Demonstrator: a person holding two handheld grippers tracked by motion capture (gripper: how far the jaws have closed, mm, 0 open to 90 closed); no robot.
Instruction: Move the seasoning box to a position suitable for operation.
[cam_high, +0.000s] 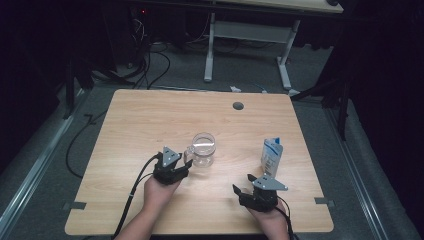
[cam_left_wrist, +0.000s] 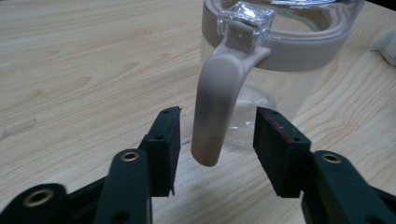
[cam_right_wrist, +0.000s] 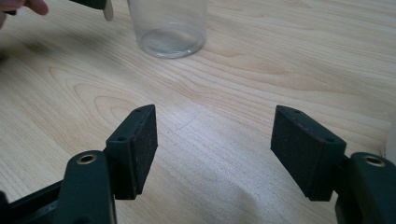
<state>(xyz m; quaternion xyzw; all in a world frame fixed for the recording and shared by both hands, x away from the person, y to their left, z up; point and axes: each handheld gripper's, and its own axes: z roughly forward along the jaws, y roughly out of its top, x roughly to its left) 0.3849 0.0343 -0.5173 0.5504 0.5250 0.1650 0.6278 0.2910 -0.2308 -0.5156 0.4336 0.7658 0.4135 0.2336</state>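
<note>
Clear pitcher (cam_high: 203, 148), mid-table: rigid, smooth, breakable, apparently empty and light; best taken by its beige handle (cam_left_wrist: 215, 109). Left gripper (cam_left_wrist: 217, 135) straddles that handle, pads not touching. Right gripper (cam_right_wrist: 215, 149), nearer than pitcher, spread wide

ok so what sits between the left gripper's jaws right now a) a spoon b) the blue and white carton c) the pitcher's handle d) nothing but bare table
c: in the left gripper view the beige pitcher handle hangs between the left gripper's open jaws, with a gap at each pad.
</note>
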